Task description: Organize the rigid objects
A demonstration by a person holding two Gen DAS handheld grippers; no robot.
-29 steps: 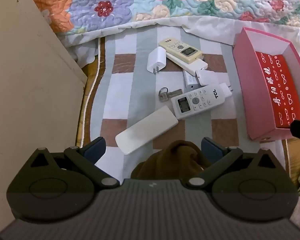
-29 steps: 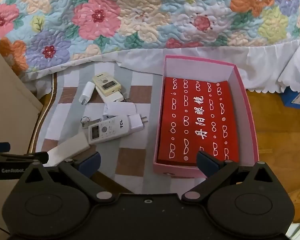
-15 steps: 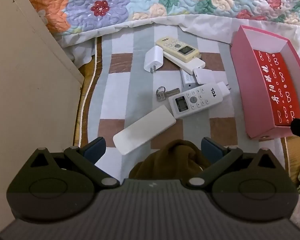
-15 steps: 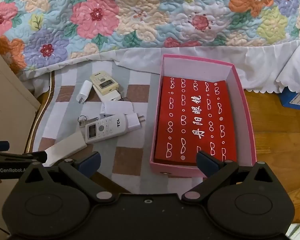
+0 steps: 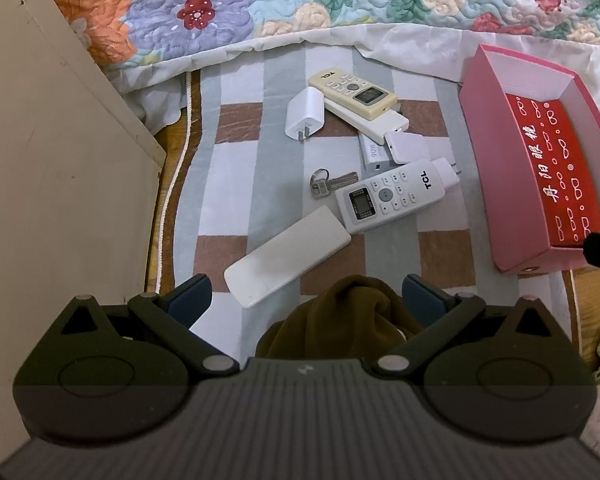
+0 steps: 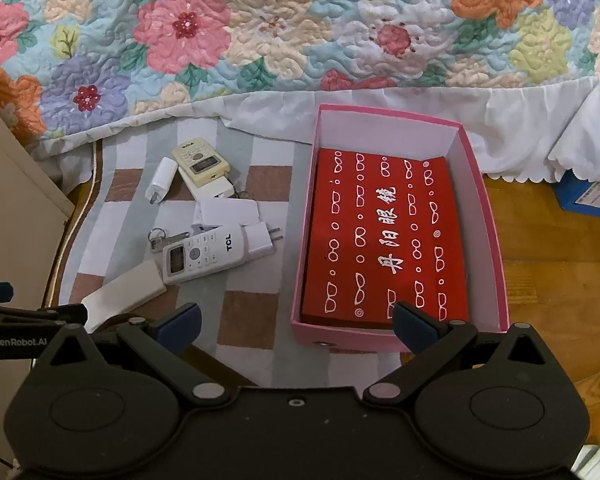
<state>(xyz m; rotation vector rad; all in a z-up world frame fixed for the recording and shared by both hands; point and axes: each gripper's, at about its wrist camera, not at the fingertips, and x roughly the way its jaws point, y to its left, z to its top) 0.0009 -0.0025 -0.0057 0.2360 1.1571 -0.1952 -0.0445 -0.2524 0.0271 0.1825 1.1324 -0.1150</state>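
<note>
Both my grippers, left gripper (image 5: 306, 294) and right gripper (image 6: 296, 320), spread wide, empty. I see white remote (image 5: 392, 194), beige remote (image 5: 354, 92), chargers on checkered mat (image 5: 260, 152), left of pink box (image 6: 496, 240).

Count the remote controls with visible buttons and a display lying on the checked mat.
2. The white TCL remote lies mid-mat beside the keys. The cream remote lies farther back, near the quilt, atop a white slab. The blank white slabs may be other remotes face down; cannot tell.
</note>
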